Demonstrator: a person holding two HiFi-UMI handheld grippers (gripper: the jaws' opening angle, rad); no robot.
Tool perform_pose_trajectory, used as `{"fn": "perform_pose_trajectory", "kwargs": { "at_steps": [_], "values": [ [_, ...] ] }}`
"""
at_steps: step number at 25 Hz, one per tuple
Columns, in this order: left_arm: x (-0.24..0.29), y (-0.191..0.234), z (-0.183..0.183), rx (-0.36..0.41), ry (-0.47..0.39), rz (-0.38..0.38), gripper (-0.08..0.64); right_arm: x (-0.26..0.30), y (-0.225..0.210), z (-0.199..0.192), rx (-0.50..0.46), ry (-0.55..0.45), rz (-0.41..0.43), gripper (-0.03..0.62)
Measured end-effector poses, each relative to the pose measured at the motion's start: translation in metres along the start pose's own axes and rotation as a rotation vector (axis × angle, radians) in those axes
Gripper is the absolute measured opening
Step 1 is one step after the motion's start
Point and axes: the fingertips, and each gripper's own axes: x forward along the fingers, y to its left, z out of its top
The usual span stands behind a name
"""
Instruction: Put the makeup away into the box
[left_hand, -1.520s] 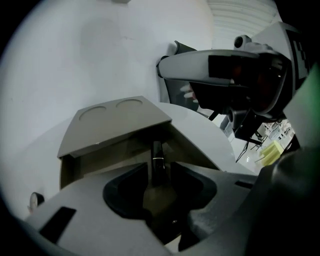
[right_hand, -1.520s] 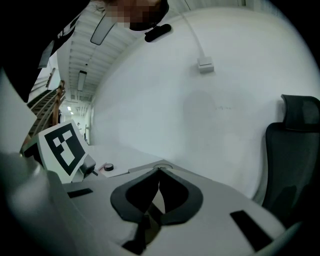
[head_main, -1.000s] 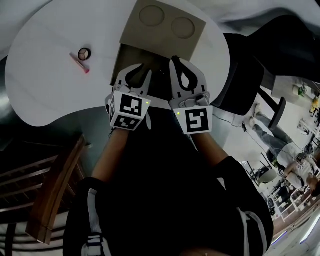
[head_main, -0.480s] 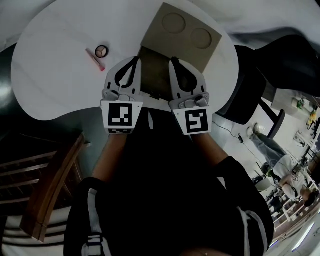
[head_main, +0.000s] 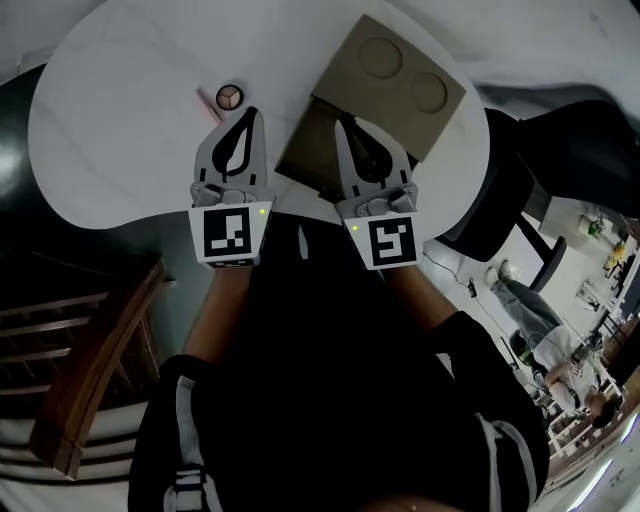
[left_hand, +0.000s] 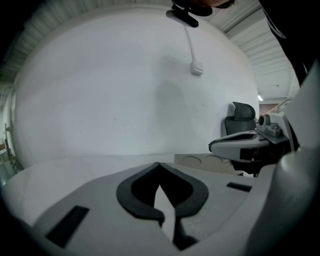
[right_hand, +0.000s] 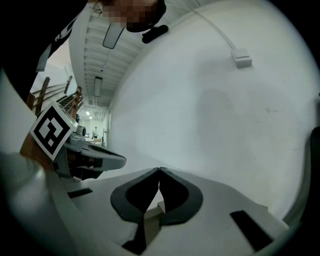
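Note:
A small round compact (head_main: 231, 95) and a thin pink stick (head_main: 204, 98) lie on the white table (head_main: 120, 130), left of the brown cardboard box (head_main: 303, 150). The box's lid (head_main: 400, 75), with two round recesses, is flipped back. My left gripper (head_main: 247, 112) (left_hand: 160, 165) is shut and empty, its tips just short of the compact. The right gripper (head_main: 343, 122) (right_hand: 159, 170) is also shut and empty, hanging over the near part of the box. Neither gripper view shows the makeup.
A black office chair (head_main: 505, 195) stands to the right of the table. A wooden frame (head_main: 90, 370) sits low at the left. People stand far off at the right. The lid (left_hand: 199, 160) shows beyond the left jaws.
The left gripper's jaws have closed with nothing in them, and it has swung left out of the box toward the compact. The right gripper has shifted slightly over the box.

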Motion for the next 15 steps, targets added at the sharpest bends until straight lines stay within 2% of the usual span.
{"fn": "perform_pose_trajectory", "kwargs": {
  "at_steps": [3, 7, 15],
  "values": [
    [-0.004, 0.013, -0.003, -0.004, -0.013, 0.023, 0.006, 0.009, 0.007, 0.004, 0.0, -0.003, 0.012, 0.021],
    [-0.007, 0.027, -0.006, -0.059, -0.054, 0.053, 0.008, 0.019, 0.019, 0.005, -0.006, -0.001, 0.032, 0.023],
    [0.003, 0.045, -0.033, -0.022, 0.032, 0.052, 0.014, 0.042, 0.035, -0.001, -0.002, 0.025, 0.063, 0.021]
  ]
}}
